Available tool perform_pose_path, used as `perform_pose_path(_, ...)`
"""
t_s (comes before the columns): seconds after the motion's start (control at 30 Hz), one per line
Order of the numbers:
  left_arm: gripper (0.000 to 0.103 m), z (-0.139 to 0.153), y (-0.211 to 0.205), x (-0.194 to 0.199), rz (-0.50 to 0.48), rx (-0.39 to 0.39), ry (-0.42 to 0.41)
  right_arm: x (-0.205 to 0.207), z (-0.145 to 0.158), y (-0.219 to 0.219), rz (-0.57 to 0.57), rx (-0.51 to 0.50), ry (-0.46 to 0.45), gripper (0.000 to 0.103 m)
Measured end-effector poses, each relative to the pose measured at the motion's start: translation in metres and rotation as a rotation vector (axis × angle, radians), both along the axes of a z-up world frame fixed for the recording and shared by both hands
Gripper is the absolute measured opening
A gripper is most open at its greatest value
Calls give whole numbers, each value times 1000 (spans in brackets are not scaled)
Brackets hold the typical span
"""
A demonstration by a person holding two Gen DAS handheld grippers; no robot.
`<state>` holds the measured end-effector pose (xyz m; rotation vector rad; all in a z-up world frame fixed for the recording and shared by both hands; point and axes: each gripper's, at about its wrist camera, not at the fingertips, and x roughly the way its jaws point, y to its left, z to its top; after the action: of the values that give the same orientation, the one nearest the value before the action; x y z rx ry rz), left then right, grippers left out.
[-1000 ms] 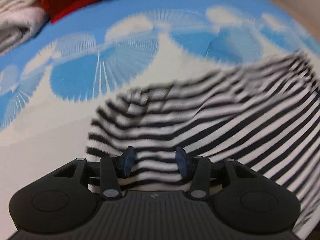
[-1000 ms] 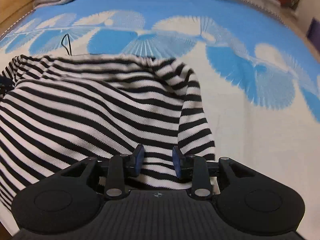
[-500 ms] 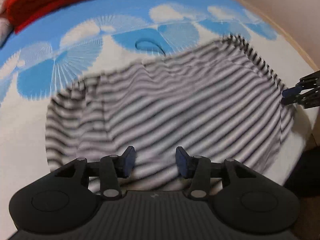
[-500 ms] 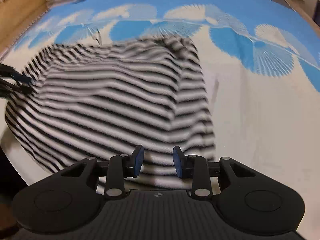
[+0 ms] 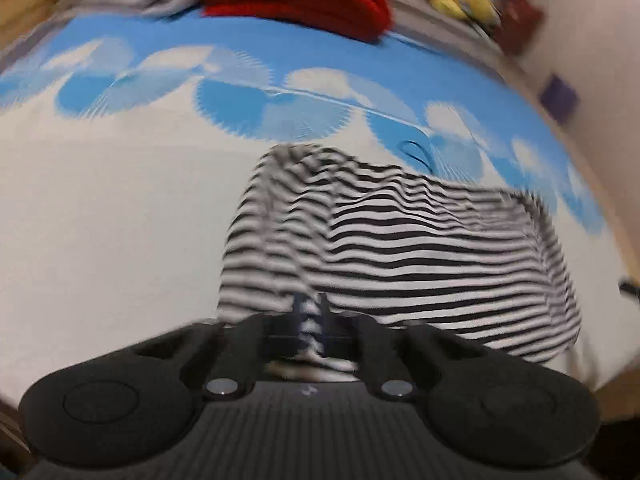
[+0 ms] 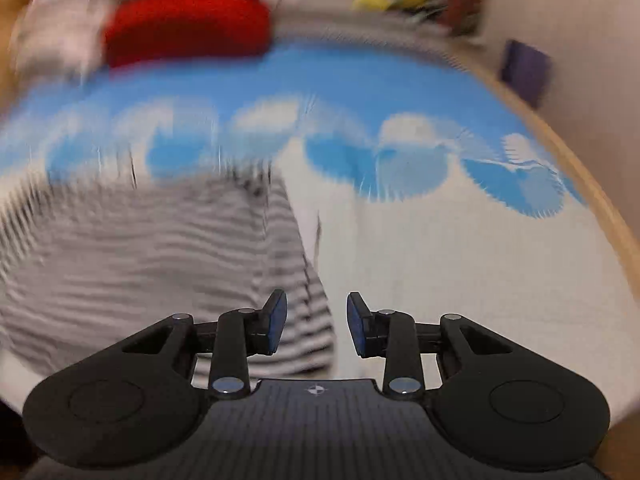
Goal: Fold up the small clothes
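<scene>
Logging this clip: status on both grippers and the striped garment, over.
Left gripper shut on black-and-white striped knit garment. Right gripper open, garment's edge between its pads, unpinched. Garment on blue-and-white patterned cloth. Nothing in the way.

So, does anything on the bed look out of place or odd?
Only a thin dark loop, perhaps a hair tie, lying loose on the blue patterned cover just beyond the striped garment. Nothing looks spilled or damaged.

Black-and-white striped garment (image 5: 400, 256) lies rumpled on the blue-and-white cloth (image 5: 120, 208).
</scene>
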<state>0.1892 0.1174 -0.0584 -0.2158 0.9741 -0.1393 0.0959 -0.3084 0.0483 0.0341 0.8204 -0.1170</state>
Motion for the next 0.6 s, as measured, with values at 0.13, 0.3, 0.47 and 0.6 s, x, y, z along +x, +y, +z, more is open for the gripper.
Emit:
perform_pose_path(0.13,2,-16,16,-21,124,-49,72,-42,0,8,-80,121,-69,35)
perform_pose_path(0.3,6,-44,32,-18,271,-193,193,-51,-7,19,-67,167,-38,35)
perform_pose_path(0.47,25,-64,42,-14,391,-227,263,-43,-23,29,-12,104,18,35)
perform_pose_path(0.6,37,-75,45,-13,450,-239,307,-38,-37,24,-31,58,96,35)
